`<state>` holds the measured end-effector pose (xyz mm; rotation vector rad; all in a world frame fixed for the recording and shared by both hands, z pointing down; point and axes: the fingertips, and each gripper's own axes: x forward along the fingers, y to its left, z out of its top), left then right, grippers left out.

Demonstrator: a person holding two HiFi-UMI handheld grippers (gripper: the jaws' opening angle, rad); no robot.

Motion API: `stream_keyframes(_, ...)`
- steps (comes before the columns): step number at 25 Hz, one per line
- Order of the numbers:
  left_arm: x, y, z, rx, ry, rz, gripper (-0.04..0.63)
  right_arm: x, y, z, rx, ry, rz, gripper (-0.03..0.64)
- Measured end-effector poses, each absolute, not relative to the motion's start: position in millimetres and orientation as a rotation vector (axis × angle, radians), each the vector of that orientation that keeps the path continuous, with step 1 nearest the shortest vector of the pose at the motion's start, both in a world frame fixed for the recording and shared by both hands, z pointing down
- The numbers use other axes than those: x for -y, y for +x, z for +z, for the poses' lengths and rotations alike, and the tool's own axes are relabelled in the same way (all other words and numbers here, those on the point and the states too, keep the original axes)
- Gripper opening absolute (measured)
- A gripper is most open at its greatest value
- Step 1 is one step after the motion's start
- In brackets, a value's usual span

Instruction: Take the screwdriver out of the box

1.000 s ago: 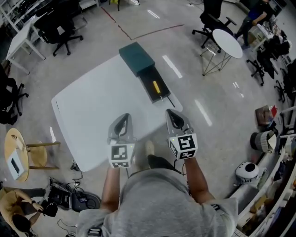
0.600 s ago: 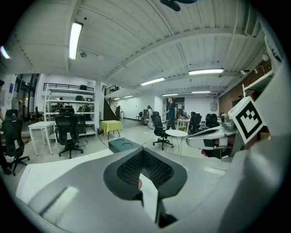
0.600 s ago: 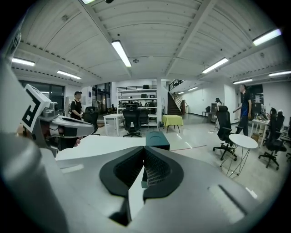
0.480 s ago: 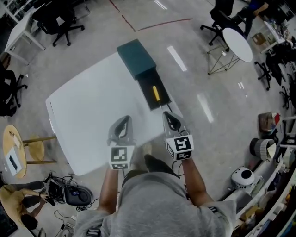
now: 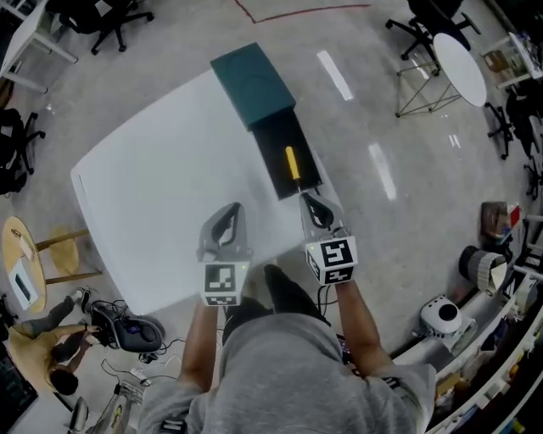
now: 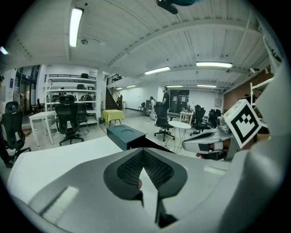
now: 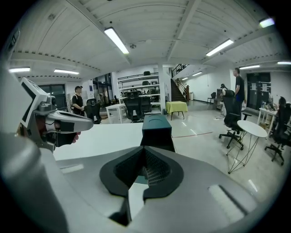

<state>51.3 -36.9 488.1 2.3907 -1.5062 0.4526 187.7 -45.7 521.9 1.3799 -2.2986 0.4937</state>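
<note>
Lengthwise in the box (image 5: 252, 80) lies the screwdriver (image 5: 291, 162), running upper-left to lower-right. Left gripper (image 5: 231, 209) and right gripper (image 5: 310, 201) jaws are closed, empty.

Both hand-held grippers (image 5: 232, 208) (image 5: 310, 200) closed, empty

This is looking like an open-plan office or lab hall: wheeled chairs (image 5: 424, 19) are standing about on a polished floor (image 5: 390, 242), strip lights (image 6: 75, 27) are glowing on a ribbed ceiling (image 6: 150, 41), and shelves (image 6: 68, 85), a desk (image 6: 43, 116) and stairs (image 6: 114, 94) are lining the far side.
</note>
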Motion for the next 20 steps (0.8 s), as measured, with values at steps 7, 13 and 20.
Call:
stream_keyframes(7, 52.7, 61.6, 522.6, 1.464, 2.336, 0.488, 0.011, 62.2, 190.8, 556.7, 2.257, 1.32, 0.57, 0.003)
stream_keyframes(13, 68.2, 63.7, 540.3, 1.452, 2.314, 0.494, 0.011, 78.9, 188.5, 578.3, 2.212, 1.284, 0.626, 0.005)
stream_keyframes(20, 75.7, 66.0, 546.5, 1.442, 2.291, 0.511, 0.011, 91.0, 191.0, 604.2, 2.073, 1.222, 0.736, 0.111)
